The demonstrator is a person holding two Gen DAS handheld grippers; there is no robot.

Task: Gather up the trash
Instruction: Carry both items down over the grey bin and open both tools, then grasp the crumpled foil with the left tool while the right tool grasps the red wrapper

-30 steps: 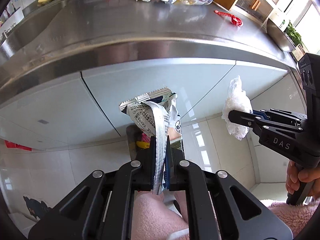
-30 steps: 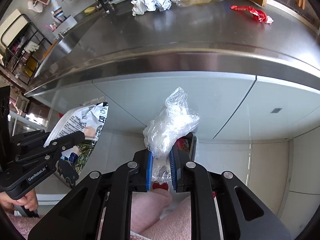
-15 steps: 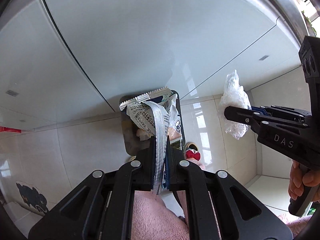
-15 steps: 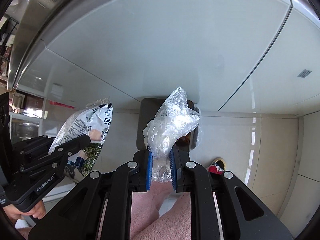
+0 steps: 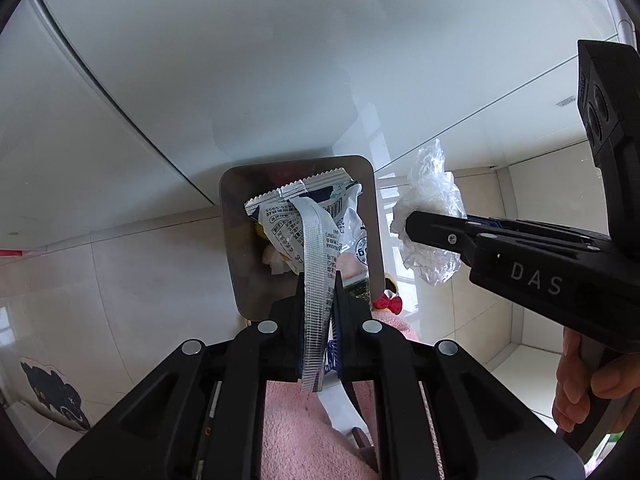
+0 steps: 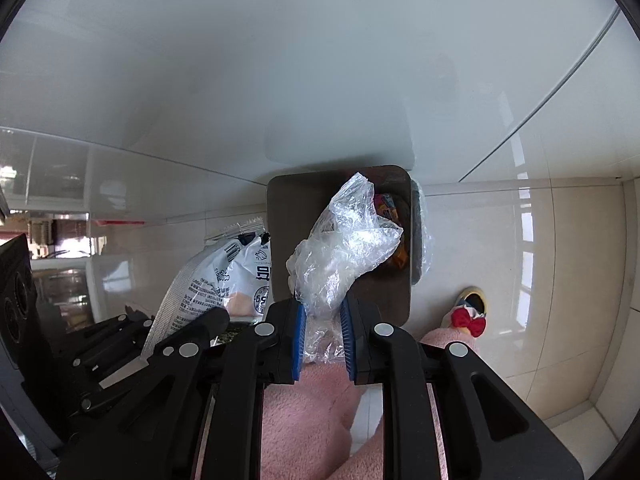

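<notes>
My left gripper (image 5: 318,280) is shut on a white and silver snack wrapper (image 5: 308,224) and holds it over the open trash bin (image 5: 236,248) on the floor. My right gripper (image 6: 322,300) is shut on a crumpled clear plastic bag (image 6: 344,248) and holds it above the same bin (image 6: 280,200), which has coloured trash inside. In the left wrist view the right gripper (image 5: 408,226) with the bag (image 5: 432,208) sits just right of the bin. In the right wrist view the left gripper (image 6: 216,316) and wrapper (image 6: 236,276) sit at the bin's left.
White cabinet doors (image 5: 200,60) stand behind the bin. The floor is pale tile (image 6: 520,260). A slippered foot with a red bow (image 6: 468,316) is right of the bin. Pink fleece legs (image 6: 312,408) are below both grippers.
Both grippers have tilted and moved down from the steel countertop's front toward the floor. The bin is now larger and directly under the held wrapper and bag. Both grips are unchanged.
</notes>
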